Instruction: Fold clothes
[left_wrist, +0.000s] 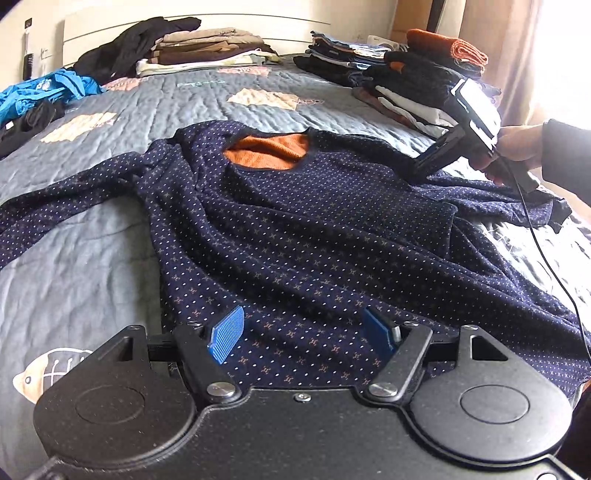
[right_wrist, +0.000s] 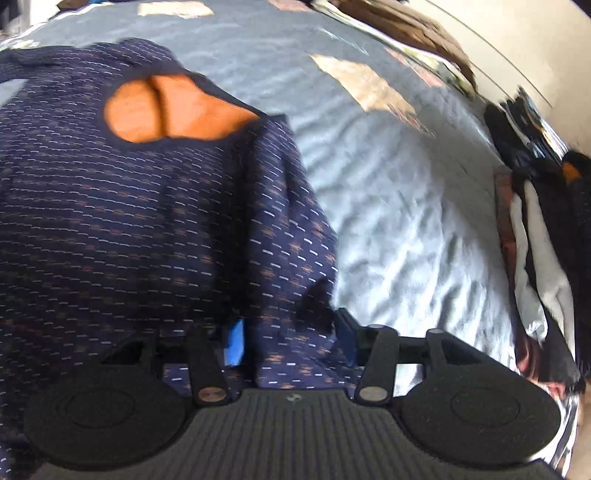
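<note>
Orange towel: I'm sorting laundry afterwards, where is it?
In the left wrist view, the orange towel tops the folded stack at the bed's far right, beside the curtain.

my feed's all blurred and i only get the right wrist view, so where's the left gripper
observer: The left gripper is open over the bottom part of the navy patterned sweater, opposite the neckline.
operator: is the far sleeve tucked in
observer: No, that sleeve lies stretched out across the grey quilt.
operator: anything else unfolded
observer: A blue garment lies crumpled at the quilt's far edge.
</note>
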